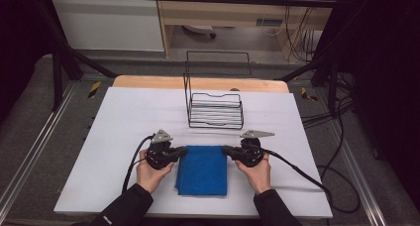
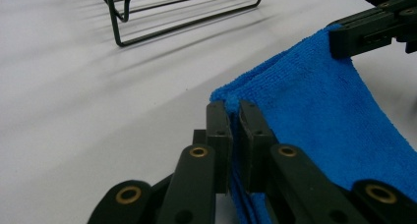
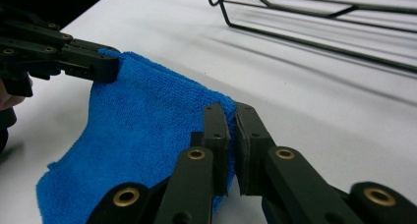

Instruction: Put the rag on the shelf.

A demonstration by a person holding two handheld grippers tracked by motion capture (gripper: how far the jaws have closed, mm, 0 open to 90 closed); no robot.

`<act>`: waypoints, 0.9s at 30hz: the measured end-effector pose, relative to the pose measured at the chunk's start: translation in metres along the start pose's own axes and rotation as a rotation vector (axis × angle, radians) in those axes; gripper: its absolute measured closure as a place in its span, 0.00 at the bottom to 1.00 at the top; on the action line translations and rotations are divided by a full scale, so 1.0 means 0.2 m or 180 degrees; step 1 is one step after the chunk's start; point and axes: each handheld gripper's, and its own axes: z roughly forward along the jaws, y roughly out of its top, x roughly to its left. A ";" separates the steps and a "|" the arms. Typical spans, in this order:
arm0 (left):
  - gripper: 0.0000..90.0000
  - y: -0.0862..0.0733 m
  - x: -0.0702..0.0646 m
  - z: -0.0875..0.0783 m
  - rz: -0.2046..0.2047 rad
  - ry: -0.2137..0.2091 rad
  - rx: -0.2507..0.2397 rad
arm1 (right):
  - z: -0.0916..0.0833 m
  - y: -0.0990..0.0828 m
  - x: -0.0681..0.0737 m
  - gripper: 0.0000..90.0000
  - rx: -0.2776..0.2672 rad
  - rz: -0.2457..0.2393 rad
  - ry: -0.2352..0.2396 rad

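Blue cloth (image 1: 202, 169) on white table (image 1: 119, 132) — left gripper (image 1: 184, 150), right gripper (image 1: 224, 149) each clamping a far corner

A wooden table (image 1: 148, 82) carries everything; its pale timber edge shows along the far side. A large white sheet (image 1: 124, 137) covers nearly all of the top, smooth and flat, reaching to the near edge and both sides. On this sheet, toward the far middle, stands a black wire rack (image 1: 215, 109) with a tall upright back frame and a low basket of horizontal bars. Nearer the person, just in front of the rack but apart from it, lies a folded blue microfibre cloth (image 1: 202, 170), its lower part resting on the sheet.
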 end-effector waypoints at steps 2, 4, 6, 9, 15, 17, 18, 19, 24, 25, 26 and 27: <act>0.94 0.00 -0.01 -0.01 0.0024 0.0005 -0.0031 | -0.01 0.01 0.00 0.95 -0.0040 -0.0021 0.0005; 0.94 0.01 -0.02 -0.02 0.0048 0.0009 -0.0069 | -0.02 0.01 0.00 0.95 -0.0070 -0.0046 0.0010; 0.94 0.01 -0.02 -0.03 0.0061 0.0011 -0.0108 | -0.03 0.01 0.01 0.95 -0.0100 -0.0115 0.0016; 0.94 0.02 -0.03 -0.04 0.0084 0.0030 -0.0155 | -0.04 0.02 0.01 0.95 -0.0127 -0.0143 0.0015; 0.94 0.04 -0.05 -0.08 0.0103 0.0041 -0.0276 | -0.08 0.05 0.04 0.95 -0.0248 -0.0269 0.0011; 0.94 0.05 -0.06 -0.09 0.0116 0.0051 -0.0310 | -0.09 0.06 0.05 0.95 -0.0282 -0.0301 0.0002; 0.94 0.05 -0.06 -0.09 0.0116 0.0051 -0.0310 | -0.10 0.06 0.05 0.95 -0.0303 -0.0319 -0.0001; 0.94 0.05 -0.06 -0.09 0.0124 0.0053 -0.0319 | -0.10 0.06 0.05 0.95 -0.0303 -0.0319 -0.0001; 0.94 0.06 -0.07 -0.11 0.0130 0.0046 -0.0393 | -0.12 0.07 0.07 0.95 -0.0373 -0.0385 -0.0011; 0.94 0.07 -0.07 -0.12 0.0146 0.0045 -0.0404 | -0.13 0.08 0.07 0.95 -0.0405 -0.0401 -0.0016; 0.94 0.07 -0.08 -0.12 0.0152 0.0045 -0.0414 | -0.14 0.08 0.07 0.95 -0.0416 -0.0419 -0.0026; 0.94 0.07 -0.08 -0.13 0.0157 0.0051 -0.0437 | -0.14 0.08 0.07 0.95 -0.0416 -0.0419 -0.0026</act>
